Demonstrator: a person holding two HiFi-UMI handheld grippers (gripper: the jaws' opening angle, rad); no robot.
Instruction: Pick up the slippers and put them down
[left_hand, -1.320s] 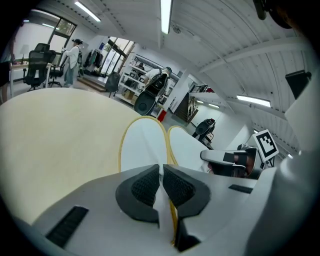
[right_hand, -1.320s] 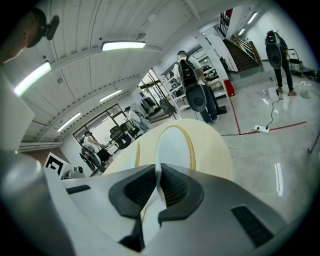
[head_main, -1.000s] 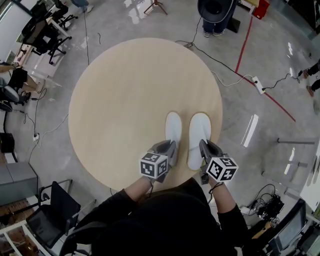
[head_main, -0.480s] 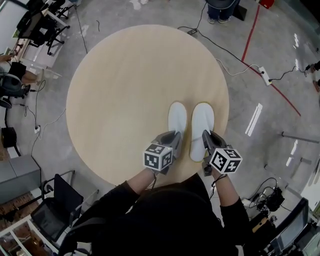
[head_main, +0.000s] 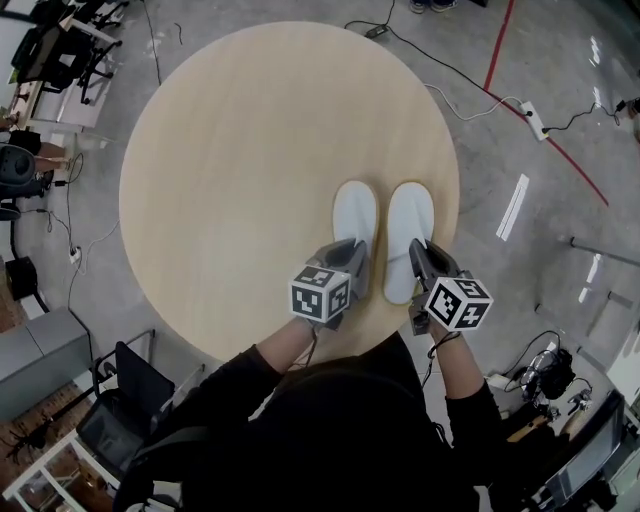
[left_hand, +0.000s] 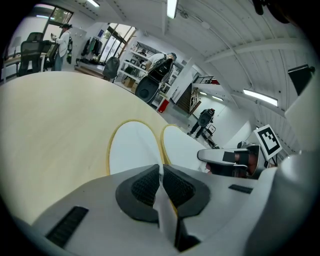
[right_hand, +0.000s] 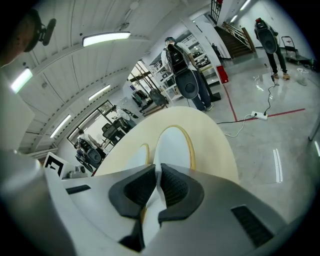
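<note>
— What are you holding just now?
— Your left gripper (head_main: 349, 266) has its fingers (left_hand: 144, 186) pinched narrow on the heel edge of the left slipper (head_main: 355, 214). Your right gripper (head_main: 421, 264) is clamped the same way on the right slipper (head_main: 411, 214).
— And where do the slippers sit?
— Side by side, just apart, toes pointing away from you, over the near part of the round bench (head_main: 240, 150). Whether their soles touch the wood, I cannot tell.

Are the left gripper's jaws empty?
No, the left gripper is shut on the white rear edge of the left slipper, which shows pinched between its pads.
</note>
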